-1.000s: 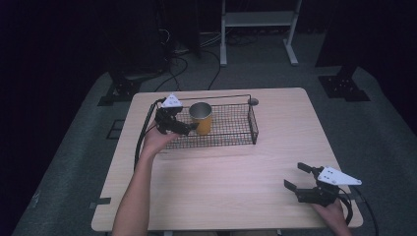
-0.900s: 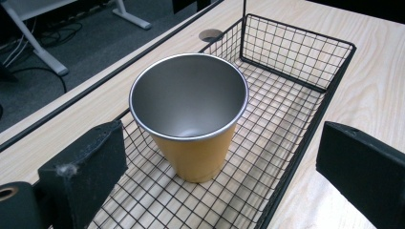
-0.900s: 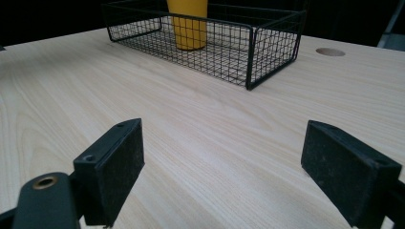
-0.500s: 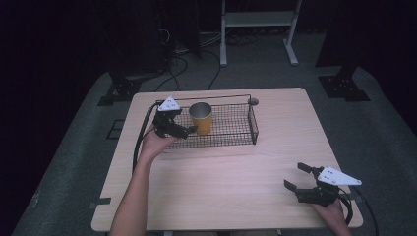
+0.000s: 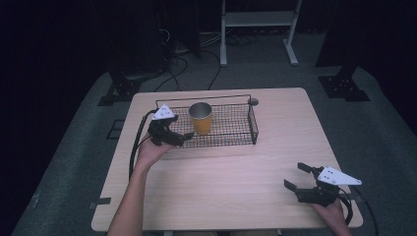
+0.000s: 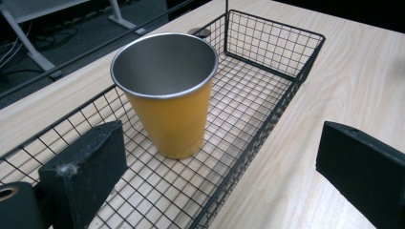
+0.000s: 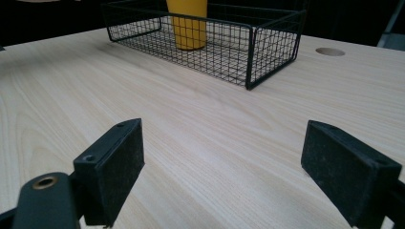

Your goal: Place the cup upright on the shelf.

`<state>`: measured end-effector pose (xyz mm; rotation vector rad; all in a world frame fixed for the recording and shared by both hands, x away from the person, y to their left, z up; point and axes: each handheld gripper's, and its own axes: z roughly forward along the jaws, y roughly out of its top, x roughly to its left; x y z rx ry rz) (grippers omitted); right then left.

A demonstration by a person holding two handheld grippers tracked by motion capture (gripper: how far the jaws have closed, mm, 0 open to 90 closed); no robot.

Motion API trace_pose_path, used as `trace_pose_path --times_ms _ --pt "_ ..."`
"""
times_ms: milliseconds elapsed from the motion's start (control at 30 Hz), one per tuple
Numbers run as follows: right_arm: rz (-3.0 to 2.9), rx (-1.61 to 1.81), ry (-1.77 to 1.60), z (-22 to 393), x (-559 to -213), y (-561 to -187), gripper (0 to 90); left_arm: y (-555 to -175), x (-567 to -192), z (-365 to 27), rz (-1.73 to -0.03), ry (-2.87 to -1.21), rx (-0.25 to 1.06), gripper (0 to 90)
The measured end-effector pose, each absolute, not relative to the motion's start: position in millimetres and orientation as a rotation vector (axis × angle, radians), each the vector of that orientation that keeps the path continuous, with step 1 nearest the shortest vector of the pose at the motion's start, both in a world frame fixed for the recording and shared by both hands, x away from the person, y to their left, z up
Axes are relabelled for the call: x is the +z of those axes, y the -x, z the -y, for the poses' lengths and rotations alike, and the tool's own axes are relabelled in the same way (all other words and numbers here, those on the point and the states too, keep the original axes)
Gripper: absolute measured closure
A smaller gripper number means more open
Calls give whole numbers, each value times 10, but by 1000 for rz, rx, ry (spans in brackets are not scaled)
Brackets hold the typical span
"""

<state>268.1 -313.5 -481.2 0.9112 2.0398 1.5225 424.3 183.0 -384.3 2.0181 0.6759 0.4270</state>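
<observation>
Your left gripper (image 5: 178,138) is wide open and empty at the wire basket (image 5: 246,129). The yellow cup (image 5: 201,118) stands upright inside it. Your right gripper (image 5: 298,178) is wide open, empty, low over the desk (image 5: 236,172).

A light wooden table (image 5: 255,162) is set on grey carpet (image 5: 383,132). Beyond it, a white metal stand (image 5: 258,29) and what may be cables (image 5: 182,54) are swallowed by darkness.

lab | dark room | floor cables (image 5: 184,54) | equipment stands (image 5: 258,22)
</observation>
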Motion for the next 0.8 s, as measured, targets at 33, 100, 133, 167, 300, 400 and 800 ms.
trace_pose_path --times_ms 33,100,133,167,300,400,800 --pt "-2040 1523 -912 3135 -4813 -2681 136 -4228 -3849 -1832 -678 -2016 425 22" --pt "-2040 1523 -912 3135 -4813 -2681 136 -4205 -3856 -1838 -677 -2013 415 22" --pt "-2040 1523 -913 3135 -4812 -2681 136 -4187 -3861 -1839 -673 -2006 420 22" --pt "-2039 1523 -913 3135 -4813 -2681 136 -4170 -3864 -1841 -669 -2002 427 22" --pt "-2039 1524 -913 3136 -4812 -2681 136 -4109 -3889 -1842 -663 -1991 426 22" --pt "-2040 1523 -911 3136 -4812 -2680 136 -4067 -3904 -1837 -659 -1984 424 22" --pt "-2041 1523 -909 3135 -4813 -2679 136 -3919 -3971 -1856 -654 -1971 425 22"
